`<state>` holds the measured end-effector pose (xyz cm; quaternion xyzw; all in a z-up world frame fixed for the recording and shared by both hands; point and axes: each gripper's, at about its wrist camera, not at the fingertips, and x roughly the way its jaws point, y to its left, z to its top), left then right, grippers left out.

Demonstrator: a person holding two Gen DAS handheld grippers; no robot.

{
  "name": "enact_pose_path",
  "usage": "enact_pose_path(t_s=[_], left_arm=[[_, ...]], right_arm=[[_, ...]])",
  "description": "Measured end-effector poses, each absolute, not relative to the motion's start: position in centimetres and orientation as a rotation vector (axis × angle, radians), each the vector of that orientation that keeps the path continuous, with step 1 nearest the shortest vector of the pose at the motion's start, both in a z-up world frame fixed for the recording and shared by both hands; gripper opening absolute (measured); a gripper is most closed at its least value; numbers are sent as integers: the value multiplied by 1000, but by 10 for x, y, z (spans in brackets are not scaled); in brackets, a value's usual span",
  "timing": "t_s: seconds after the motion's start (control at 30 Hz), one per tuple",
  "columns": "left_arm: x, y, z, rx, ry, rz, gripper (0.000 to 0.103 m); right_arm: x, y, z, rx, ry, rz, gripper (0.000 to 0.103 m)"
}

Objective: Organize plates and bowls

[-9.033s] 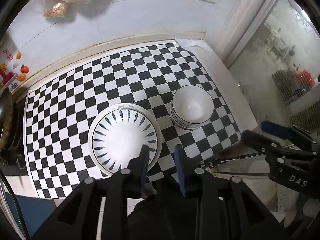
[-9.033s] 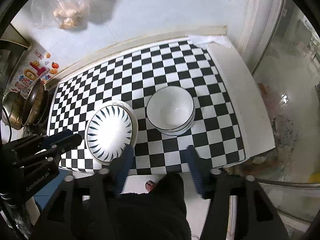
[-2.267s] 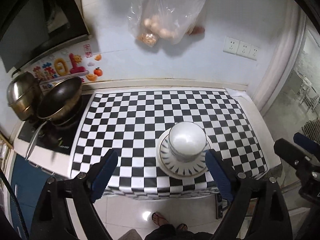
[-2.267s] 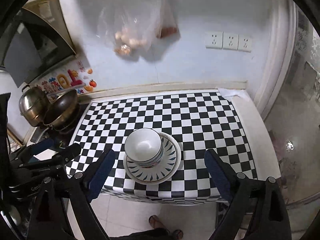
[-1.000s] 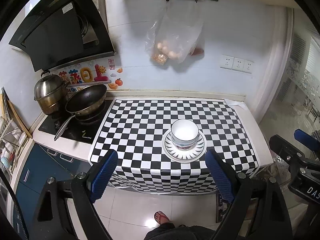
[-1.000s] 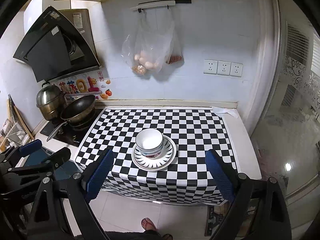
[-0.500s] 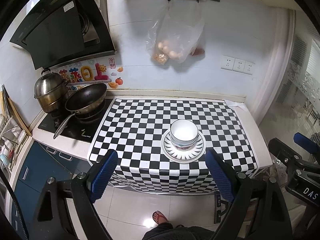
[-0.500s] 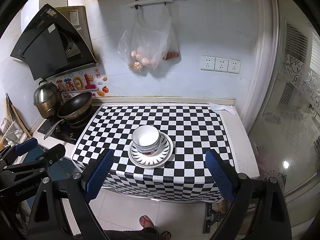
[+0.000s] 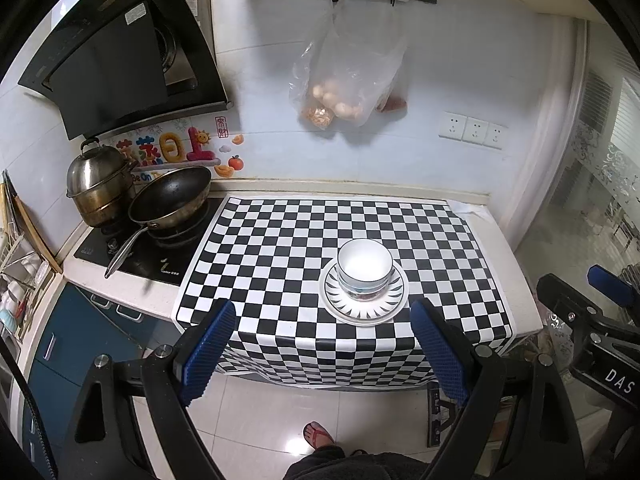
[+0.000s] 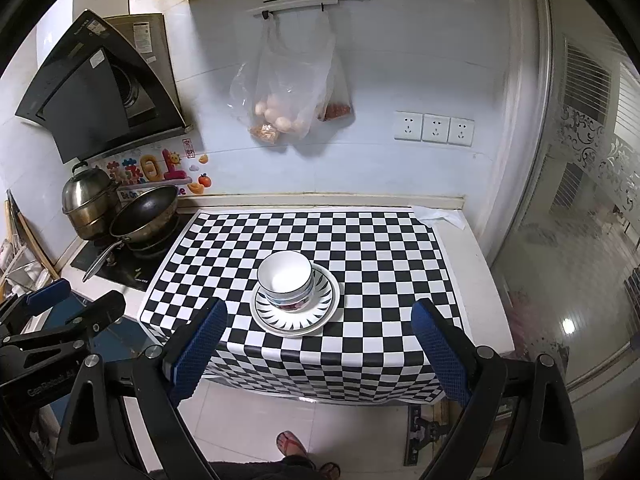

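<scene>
A kitchen counter (image 9: 500, 248) seen from above and in front, through two fisheye cameras held back over the tiled floor. A black-and-white checkered cloth (image 9: 280, 248) covers most of the counter and hangs over its near edge.

Near the middle of the cloth, toward its near side, sits a white plate (image 9: 363, 308) with a ring of dark leaf-shaped marks. A stack of bowls (image 9: 365, 270) stands upright on the middle of the plate; the top bowl is white inside with a thin dark rim line. In the right wrist view the same plate (image 10: 295, 316) and bowls (image 10: 285, 282) appear slightly left of centre.

The left claw (image 9: 322, 354) is spread wide, its blue-padded fingers holding nothing, well short of the counter. The right claw (image 10: 318, 354) is likewise spread wide and holds nothing, also back from the counter edge.

To the left of the cloth is a black hob with a dark frying pan (image 9: 170, 198) and a steel steamer pot (image 9: 100, 188) behind it. A black range hood (image 9: 120, 52) hangs above them. On the far wall, a clear plastic bag (image 9: 344, 80) hangs from a rail, and three white sockets (image 9: 472, 130) sit to its right.
</scene>
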<state>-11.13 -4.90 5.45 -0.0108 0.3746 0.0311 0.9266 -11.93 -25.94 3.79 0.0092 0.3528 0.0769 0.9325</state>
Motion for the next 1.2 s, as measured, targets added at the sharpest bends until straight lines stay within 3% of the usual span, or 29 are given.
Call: enact_pose_path(t_s=[1.2], left_arm=[[-114,-59,54,-25,772,65,89]], right_arm=[[-130,-262,38,17,715,134,96]])
